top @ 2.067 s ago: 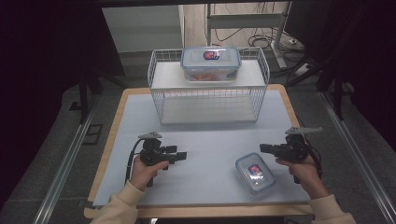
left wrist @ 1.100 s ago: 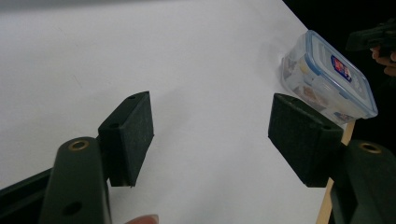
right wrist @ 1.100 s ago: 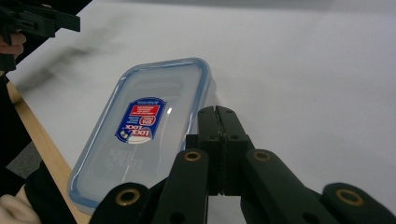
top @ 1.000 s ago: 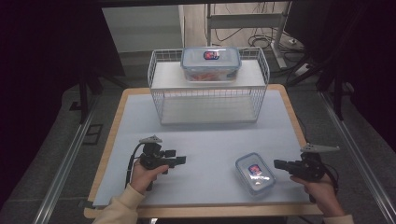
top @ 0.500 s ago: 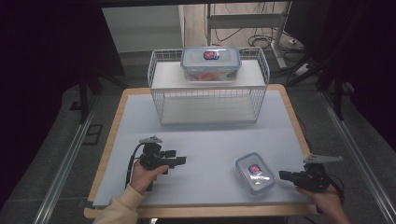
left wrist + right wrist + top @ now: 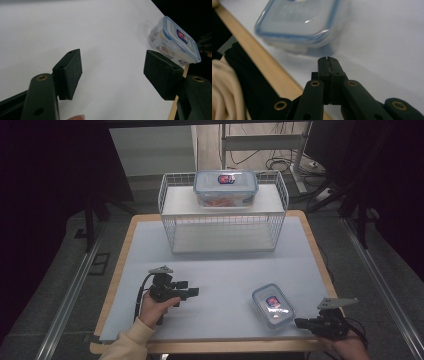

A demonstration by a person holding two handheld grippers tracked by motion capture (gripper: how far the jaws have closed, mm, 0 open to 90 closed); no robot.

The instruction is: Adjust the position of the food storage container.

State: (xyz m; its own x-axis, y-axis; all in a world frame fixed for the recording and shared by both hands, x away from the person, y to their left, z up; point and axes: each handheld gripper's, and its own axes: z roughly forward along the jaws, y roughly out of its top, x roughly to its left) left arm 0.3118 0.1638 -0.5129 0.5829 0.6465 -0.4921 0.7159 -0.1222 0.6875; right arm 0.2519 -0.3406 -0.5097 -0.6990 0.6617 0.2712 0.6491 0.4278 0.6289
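A small clear food box with a blue-rimmed lid [image 6: 273,305] lies on the white mat near the front right; it also appears in the left gripper view [image 6: 175,41] and, blurred, close ahead in the right gripper view [image 6: 299,23]. My right gripper [image 6: 298,322] is shut with nothing in it, low at the table's front right corner, its tip just short of the box [image 6: 327,59]. My left gripper [image 6: 192,292] rests at the front left with its jaws open and empty [image 6: 113,72], pointing toward the box. A second, larger box [image 6: 225,187] sits on top of the wire basket.
A white wire basket [image 6: 223,227] stands upside-down at the back middle of the mat. The wooden table edge [image 6: 262,66] runs close under the right gripper. A pale sleeve [image 6: 127,342] comes in at the lower left.
My right gripper has moved down toward the front right corner and now points left at the small box. The left gripper has stayed put.
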